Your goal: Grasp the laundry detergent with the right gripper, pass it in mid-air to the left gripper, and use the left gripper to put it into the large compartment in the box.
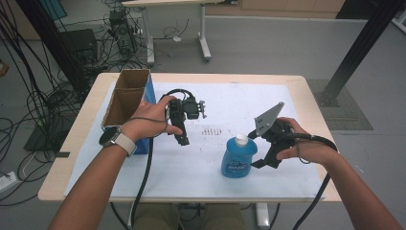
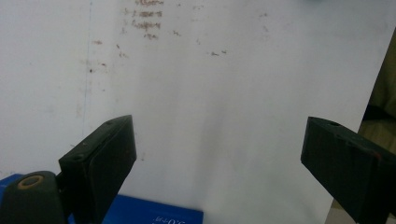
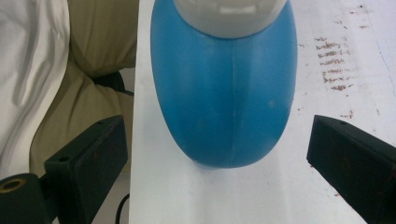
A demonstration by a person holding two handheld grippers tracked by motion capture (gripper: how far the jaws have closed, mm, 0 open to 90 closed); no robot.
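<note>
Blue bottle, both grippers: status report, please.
Right gripper open, jaws either side of the upright blue bottle, not touching. Left gripper open, empty, over the white sheet. Nothing in the way.

A light wooden table (image 1: 306,91) is covered by a white sheet (image 1: 239,100). A blue bottle (image 1: 238,158) stands near the front edge, right of centre; an open cardboard box (image 1: 125,98) is placed at the left edge.
</note>
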